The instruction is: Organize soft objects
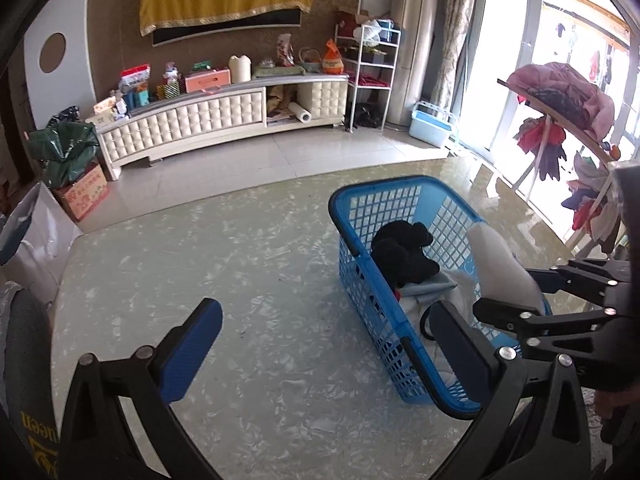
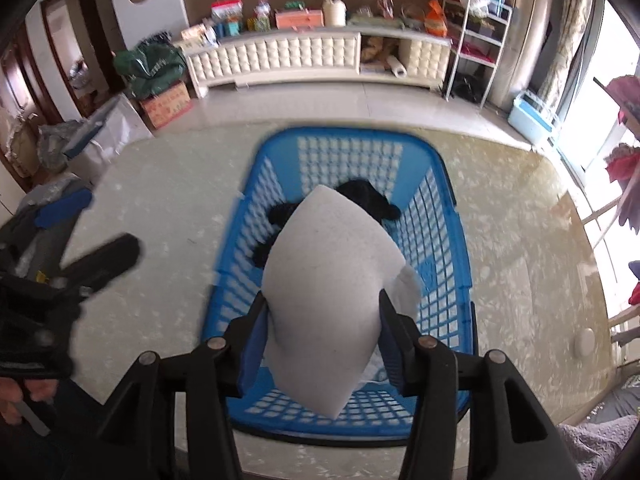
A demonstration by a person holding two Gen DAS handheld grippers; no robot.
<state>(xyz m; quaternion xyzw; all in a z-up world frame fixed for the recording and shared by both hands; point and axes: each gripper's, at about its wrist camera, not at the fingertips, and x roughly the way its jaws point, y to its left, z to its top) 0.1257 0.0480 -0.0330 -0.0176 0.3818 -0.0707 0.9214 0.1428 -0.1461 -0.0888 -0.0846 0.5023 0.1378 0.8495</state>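
A blue plastic basket [image 1: 400, 182] [image 2: 352, 136] stands on the marbled table. Inside it lie a black plush toy [image 1: 404, 252] [image 2: 360, 192] and some pale cloth [image 1: 428, 288]. My right gripper [image 2: 320, 312] [image 1: 508, 292] hangs over the basket's near end, shut on a bent white foam pad [image 2: 328, 280] [image 1: 496, 260] that sticks forward over the toy. Left of the basket, above bare tabletop, my left gripper [image 1: 320, 320] [image 2: 80, 240] stands open with nothing between its blue pads.
The table's far edge [image 1: 240, 192] drops to a tiled floor. Beyond are a white tufted cabinet [image 1: 192, 120], a cardboard box [image 1: 84, 196], a white shelf rack [image 1: 372, 76] and a light blue tub [image 1: 432, 124]. A clothes rack [image 1: 560, 120] stands at the right.
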